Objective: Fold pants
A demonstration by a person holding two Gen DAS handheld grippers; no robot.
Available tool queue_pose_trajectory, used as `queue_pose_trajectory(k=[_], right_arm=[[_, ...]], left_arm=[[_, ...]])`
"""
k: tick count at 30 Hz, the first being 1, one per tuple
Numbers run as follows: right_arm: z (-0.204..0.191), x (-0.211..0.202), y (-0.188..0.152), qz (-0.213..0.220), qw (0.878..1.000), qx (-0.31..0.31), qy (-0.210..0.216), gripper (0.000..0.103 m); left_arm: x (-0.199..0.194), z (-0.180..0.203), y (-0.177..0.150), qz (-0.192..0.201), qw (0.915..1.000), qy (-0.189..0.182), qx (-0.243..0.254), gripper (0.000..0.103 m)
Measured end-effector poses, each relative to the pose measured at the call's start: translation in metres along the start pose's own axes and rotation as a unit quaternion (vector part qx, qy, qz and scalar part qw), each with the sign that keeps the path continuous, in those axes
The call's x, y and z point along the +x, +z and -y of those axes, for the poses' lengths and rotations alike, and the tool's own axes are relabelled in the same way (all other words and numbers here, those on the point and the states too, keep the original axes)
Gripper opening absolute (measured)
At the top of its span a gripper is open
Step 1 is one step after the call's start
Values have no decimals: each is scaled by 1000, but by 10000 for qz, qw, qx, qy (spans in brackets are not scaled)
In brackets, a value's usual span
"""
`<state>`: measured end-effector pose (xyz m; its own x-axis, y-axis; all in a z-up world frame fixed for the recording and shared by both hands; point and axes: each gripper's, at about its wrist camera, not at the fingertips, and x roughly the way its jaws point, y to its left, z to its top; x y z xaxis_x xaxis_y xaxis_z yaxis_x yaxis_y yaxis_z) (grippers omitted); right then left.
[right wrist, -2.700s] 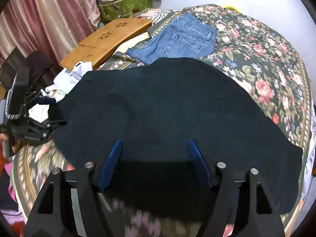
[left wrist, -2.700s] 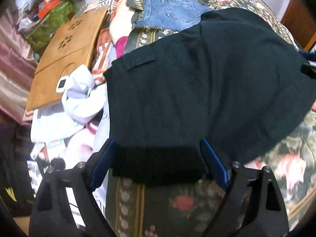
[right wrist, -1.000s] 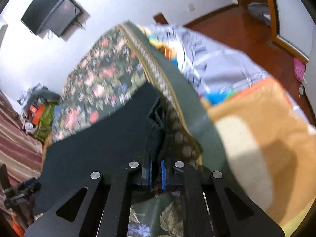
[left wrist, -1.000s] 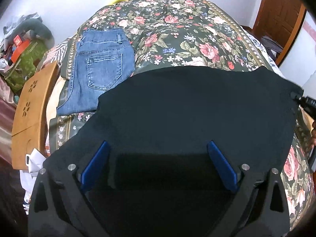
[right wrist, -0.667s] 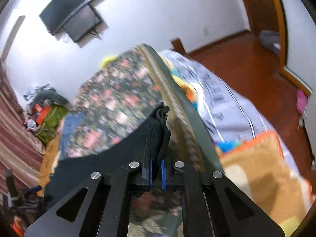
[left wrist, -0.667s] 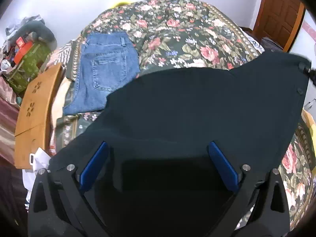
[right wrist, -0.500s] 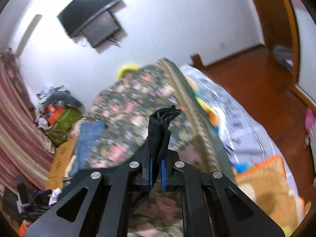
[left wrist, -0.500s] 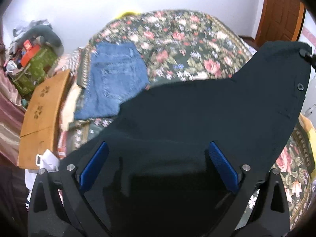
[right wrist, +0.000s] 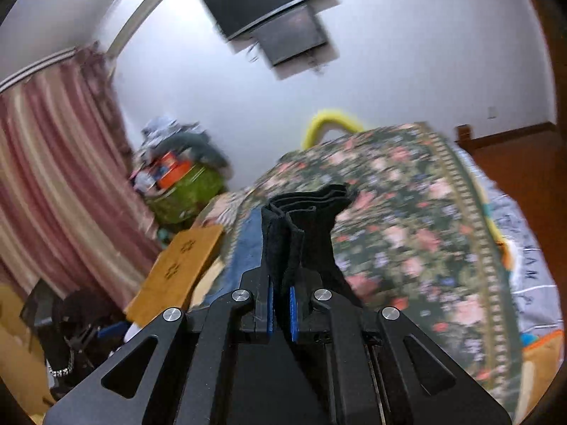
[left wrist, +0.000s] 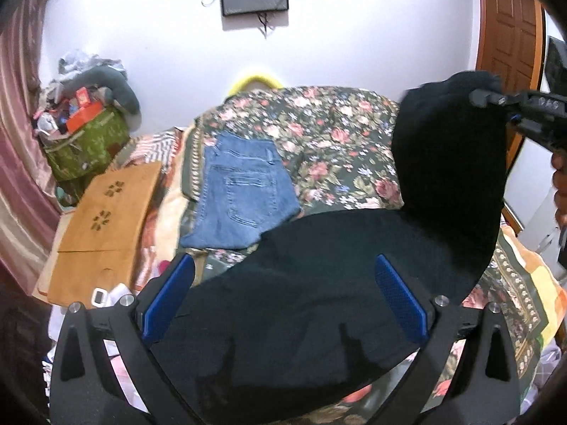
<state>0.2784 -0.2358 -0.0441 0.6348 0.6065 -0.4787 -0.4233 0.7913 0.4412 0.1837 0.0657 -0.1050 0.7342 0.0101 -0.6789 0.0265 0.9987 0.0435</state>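
The black pants (left wrist: pixel 336 276) lie across the flowered bedspread (left wrist: pixel 319 148), with one end lifted high at the right. My right gripper (right wrist: pixel 281 304) is shut on a bunched end of the black pants (right wrist: pixel 301 226) and holds it up in the air; it also shows in the left wrist view (left wrist: pixel 510 106) at the upper right. My left gripper (left wrist: pixel 283 294) is open, its blue pads (left wrist: pixel 400 297) wide apart over the black cloth below it.
Folded blue jeans (left wrist: pixel 244 191) lie on the bed behind the black pants. A wooden board (left wrist: pixel 110 219) and a green bag (left wrist: pixel 85 145) of clutter stand at the left. A curtain (right wrist: pixel 53 191) hangs at the left, a wooden door (left wrist: pixel 506 28) at the right.
My right gripper has lifted its end of the black pants up and swung toward the head of the bed. My left gripper has stayed open over the cloth while its view tilted up.
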Motion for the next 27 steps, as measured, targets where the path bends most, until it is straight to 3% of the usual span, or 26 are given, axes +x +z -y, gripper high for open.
queue_pose_trajectory(k=[6,11,15,18,22,27], right_arm=[[-41,56,-45,-856,9952,-316,344,5],[-63,93,-101,-1788,9803,-732,417,6],[-74,101,-135,-2279,9669,-1068,416,9],[-79,97,-148,-2439,9596,-1361,343,12],[-82,83,-148,-2594,9512,-1573,565,42],[-71,55,-120,-2148,9605,-1706,472,51]], left_arm=[[-8,-17,-11,-16,9998,25,-174,102],[-8,-28,-19,-105,9994,46,-328,102],[-5,-30,-23,-167,9993,71,-337,102],[0,-28,-22,-200,9992,84,-324,102],[6,-22,-18,-243,9993,40,-284,102],[19,-12,-4,-266,9994,-37,-239,102]])
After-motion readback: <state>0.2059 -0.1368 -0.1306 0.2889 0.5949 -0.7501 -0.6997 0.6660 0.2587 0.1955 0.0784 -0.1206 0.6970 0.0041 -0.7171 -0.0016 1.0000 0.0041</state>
